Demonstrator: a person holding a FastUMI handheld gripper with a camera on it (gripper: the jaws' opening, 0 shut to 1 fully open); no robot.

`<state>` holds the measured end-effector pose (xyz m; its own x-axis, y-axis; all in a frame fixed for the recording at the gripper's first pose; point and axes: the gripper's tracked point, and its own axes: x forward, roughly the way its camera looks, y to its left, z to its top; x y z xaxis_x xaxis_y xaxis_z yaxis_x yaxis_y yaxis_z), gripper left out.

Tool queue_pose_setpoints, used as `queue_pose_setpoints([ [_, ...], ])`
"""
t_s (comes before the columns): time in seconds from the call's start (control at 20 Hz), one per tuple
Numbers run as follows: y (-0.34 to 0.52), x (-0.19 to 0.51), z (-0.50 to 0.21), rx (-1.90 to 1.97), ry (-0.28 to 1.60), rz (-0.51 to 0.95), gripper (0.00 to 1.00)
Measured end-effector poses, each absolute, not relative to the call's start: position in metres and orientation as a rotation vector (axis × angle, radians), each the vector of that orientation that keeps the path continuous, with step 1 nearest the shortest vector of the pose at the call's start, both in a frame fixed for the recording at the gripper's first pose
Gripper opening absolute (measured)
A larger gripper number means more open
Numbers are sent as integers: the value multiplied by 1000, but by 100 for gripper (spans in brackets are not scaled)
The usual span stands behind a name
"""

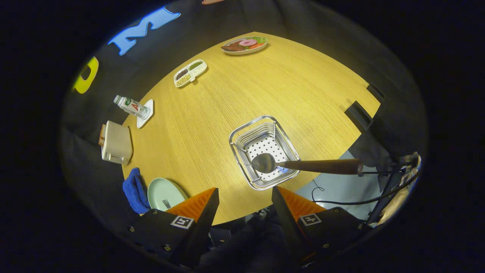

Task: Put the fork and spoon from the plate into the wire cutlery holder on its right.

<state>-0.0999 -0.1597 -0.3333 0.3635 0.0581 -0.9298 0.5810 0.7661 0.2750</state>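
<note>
Spoon [303, 165] first: it lies tipped across the wire cutlery holder [264, 151] in the lower middle of the frame, its bowl resting inside over the perforated floor and its dark handle sticking out over the right rim, past the bench [242, 98] edge. The gripper [245, 204] sits at the bottom of the frame with its jaws apart and nothing between them, just short of the holder. So the spoon half of the job looks done, or nearly so; the handle hangs out far enough that it may want a nudge. What remains is the fork [166, 203], whose tines show on the pale green plate [163, 191] at lower left, beside a blue cloth [133, 191]. The next move calls for swinging left to the plate, closing on the fork handle and carrying it right to the holder. That handle is hidden behind the left finger, so its lie is a guess, and the plate's near rim is cut off too. Farther off, in the upper left, stand a toaster-like box [116, 143], a bottle [130, 106] on a small dish, a divided snack tray [190, 72] and a plate of food [244, 44], all blurred small.
</note>
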Motion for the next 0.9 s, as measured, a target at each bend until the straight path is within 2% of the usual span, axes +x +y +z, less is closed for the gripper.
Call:
queue_pose_setpoints([
  [0.9,-74,-75,-339,583,1239,-197,86],
])
